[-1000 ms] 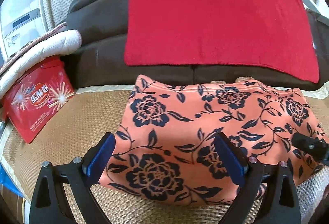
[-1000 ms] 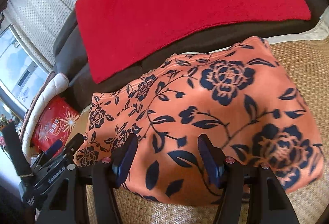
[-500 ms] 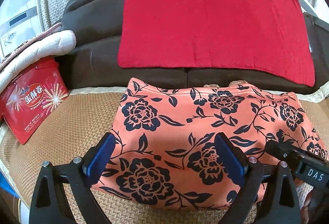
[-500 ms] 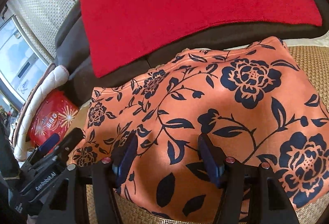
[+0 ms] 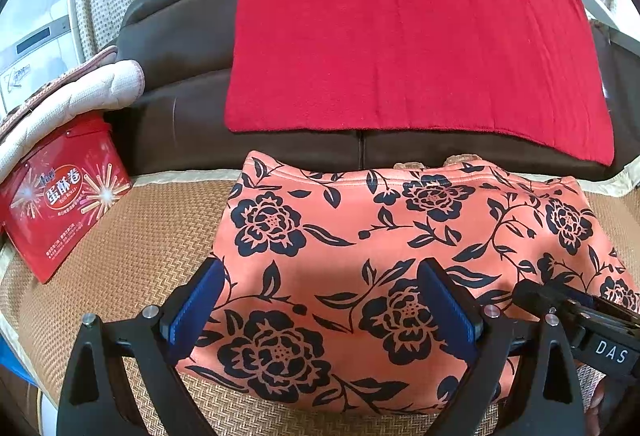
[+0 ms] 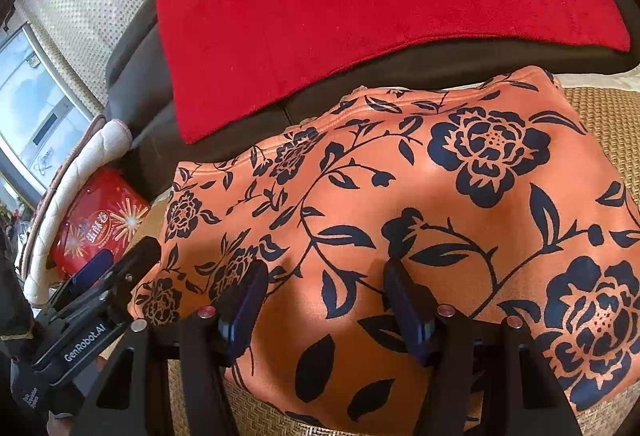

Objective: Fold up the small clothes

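Floral garment [image 5: 360,248] lies flat, long axis crosswise. Left gripper [image 5: 320,310] and right gripper [image 6: 324,310] both released, poised at its near edge.

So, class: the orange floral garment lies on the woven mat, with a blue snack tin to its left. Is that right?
Not quite. The snack tin is red, not blue, as the left wrist view shows. The rest holds: the orange floral garment lies on the woven mat, with the tin to its left.

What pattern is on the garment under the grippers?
Dark navy roses and leaves on orange garment; clearest in the left wrist view.
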A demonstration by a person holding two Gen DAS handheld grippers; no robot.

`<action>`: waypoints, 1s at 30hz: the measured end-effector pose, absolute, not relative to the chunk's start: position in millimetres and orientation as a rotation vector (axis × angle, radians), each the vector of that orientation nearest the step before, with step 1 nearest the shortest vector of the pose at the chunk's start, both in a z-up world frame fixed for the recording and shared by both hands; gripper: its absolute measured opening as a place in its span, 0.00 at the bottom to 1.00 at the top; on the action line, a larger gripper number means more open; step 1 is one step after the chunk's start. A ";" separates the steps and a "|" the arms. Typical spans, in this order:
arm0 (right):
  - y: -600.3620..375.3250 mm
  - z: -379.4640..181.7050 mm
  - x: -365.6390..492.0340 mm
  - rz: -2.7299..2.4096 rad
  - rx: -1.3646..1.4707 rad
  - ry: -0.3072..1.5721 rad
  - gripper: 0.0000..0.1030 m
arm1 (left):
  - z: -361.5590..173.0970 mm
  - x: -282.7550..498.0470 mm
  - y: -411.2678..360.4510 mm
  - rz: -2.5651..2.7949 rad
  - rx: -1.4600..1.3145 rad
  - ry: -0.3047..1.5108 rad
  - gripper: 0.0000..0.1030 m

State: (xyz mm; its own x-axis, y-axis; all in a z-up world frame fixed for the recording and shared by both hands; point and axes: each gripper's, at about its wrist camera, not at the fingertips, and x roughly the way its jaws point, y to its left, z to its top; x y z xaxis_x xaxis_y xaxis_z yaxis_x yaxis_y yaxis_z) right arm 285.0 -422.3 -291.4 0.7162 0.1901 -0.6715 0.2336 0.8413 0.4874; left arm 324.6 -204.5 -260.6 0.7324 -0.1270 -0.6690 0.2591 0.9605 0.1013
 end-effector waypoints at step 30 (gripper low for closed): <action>-422.7 -290.0 279.8 -0.026 0.599 0.784 0.62 | -264.5 324.0 -208.7 -0.224 0.208 0.722 0.94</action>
State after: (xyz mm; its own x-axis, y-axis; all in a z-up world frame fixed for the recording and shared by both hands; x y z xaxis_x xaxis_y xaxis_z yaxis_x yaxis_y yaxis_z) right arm 279.8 -422.7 -290.0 0.7168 0.1942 -0.6697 0.2380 0.8346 0.4968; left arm 324.0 -208.7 -264.5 0.7286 -0.1303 -0.6724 0.2732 0.9556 0.1108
